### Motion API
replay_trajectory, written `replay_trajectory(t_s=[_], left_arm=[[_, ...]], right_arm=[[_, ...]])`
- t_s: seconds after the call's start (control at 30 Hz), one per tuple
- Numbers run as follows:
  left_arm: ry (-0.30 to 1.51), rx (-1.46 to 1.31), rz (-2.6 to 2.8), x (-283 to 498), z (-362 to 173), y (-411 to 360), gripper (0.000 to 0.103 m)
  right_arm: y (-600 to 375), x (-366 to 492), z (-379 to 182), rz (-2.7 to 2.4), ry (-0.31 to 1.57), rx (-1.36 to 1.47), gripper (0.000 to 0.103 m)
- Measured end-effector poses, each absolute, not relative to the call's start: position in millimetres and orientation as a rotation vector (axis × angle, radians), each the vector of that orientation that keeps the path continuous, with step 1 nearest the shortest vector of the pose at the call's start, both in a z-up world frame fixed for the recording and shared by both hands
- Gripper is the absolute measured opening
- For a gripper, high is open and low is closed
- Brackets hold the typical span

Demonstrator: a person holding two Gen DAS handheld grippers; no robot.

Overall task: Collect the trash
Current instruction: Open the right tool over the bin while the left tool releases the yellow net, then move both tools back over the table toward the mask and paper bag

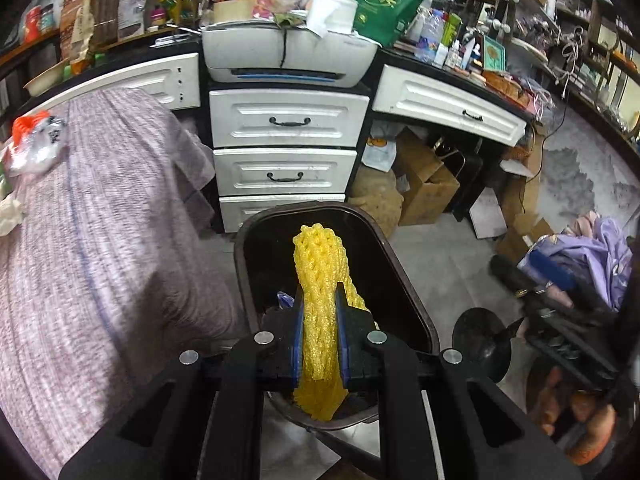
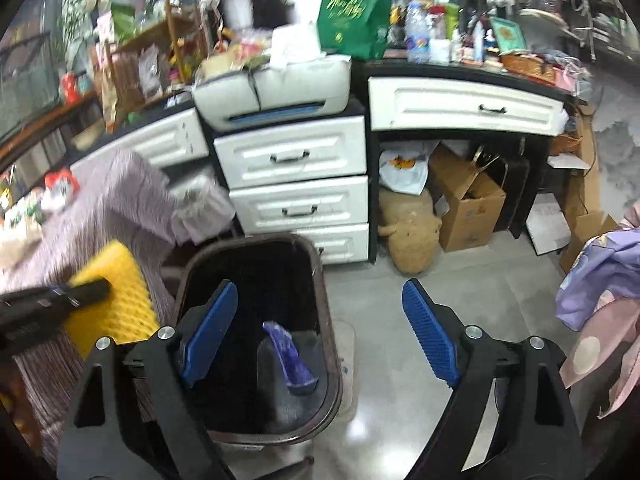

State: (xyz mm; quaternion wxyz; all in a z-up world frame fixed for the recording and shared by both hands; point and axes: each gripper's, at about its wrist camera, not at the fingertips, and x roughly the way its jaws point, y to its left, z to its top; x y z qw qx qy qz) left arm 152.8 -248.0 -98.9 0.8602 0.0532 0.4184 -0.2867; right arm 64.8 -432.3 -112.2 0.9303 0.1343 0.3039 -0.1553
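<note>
My left gripper (image 1: 320, 312) is shut on a yellow foam net sleeve (image 1: 320, 264) and holds it over the open brown trash bin (image 1: 404, 280). The sleeve also shows in the right wrist view (image 2: 116, 300), at the left beside the bin (image 2: 326, 304). My right gripper (image 2: 320, 316) is open and empty above the bin's right rim. A purple-blue wrapper (image 2: 290, 354) lies inside the bin. An orange and silver wrapper (image 1: 36, 140) lies on the cloth-covered table (image 1: 100, 240).
White drawers (image 1: 286, 148) and a printer (image 1: 288, 56) stand behind the bin. Cardboard boxes (image 2: 468, 200) and a tan sack (image 2: 412, 236) sit under the desk. Purple fabric (image 2: 604, 280) hangs at the right. Grey floor (image 2: 400, 360) lies right of the bin.
</note>
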Motion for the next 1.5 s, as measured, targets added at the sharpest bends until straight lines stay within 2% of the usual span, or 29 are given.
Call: replay_trajectory(t_s=[0.37,0.43,0.5,0.53,0.7,0.8,1.17,1.5], left_arm=[[0.947,0.166,-0.612,159,-119,-275,0.016],[0.962,0.17,-0.616,159,-123,-277,0.025],[0.966,0.166,-0.612,160,-124,-279,0.06],[0.959,0.157,-0.614,160,-123,-278,0.066],[0.929,0.181,-0.639,151,-120,-279,0.085],[0.905,0.209,-0.629,144,-118,-277,0.092],[0.844,0.173,-0.619,125,-90,-242,0.097],[0.718,0.158,-0.562,105,-49,-192,0.097]], right_arm=[[-448,56,-115,-0.352,0.623,0.336,0.084],[-449,55,-116,-0.354,0.628,0.339,0.084],[-450,55,-117,-0.357,0.63,0.344,0.084],[-451,55,-117,-0.357,0.631,0.345,0.084],[-452,55,-119,-0.359,0.641,0.352,0.087],[-451,55,-119,-0.361,0.642,0.353,0.089],[-446,59,-113,-0.325,0.649,0.362,0.092],[-411,78,-82,-0.208,0.624,0.28,0.092]])
